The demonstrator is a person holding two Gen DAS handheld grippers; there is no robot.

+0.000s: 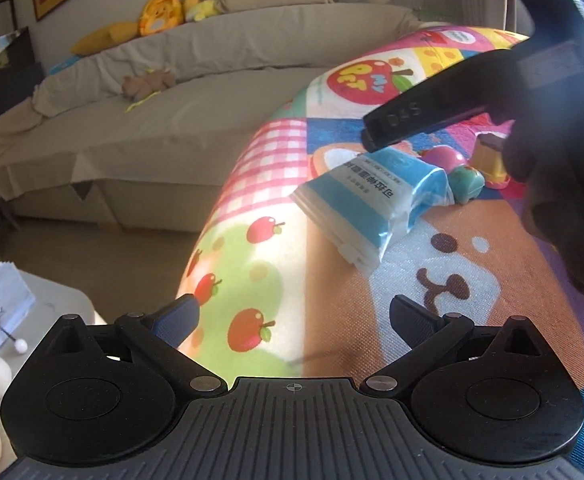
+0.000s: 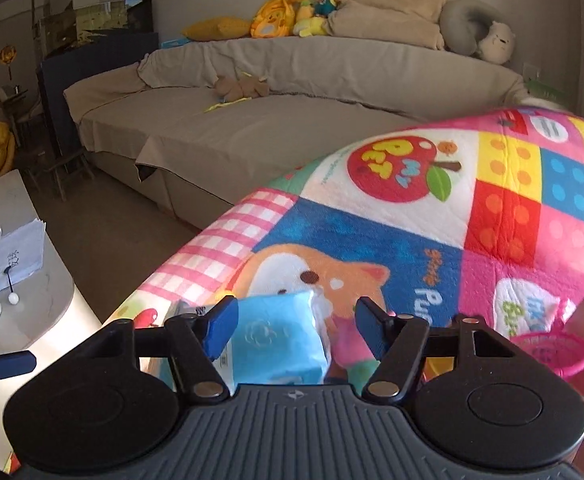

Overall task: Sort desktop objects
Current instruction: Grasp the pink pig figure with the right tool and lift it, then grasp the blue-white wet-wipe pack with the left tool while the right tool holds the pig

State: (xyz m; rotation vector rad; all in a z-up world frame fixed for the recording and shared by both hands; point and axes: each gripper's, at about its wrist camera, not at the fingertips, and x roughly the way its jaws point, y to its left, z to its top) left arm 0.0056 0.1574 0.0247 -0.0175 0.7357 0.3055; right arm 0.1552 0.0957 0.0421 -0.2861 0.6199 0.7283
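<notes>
Tissue pack point(image 2: 278, 340) lay on the mat point(image 2: 492, 208), long axis slanting away, directly between the spread, ungripping fingers of the right gripper point(image 2: 296, 326), nearer than the left gripper point(image 1: 294, 320), likewise released and empty, well short of it.
</notes>
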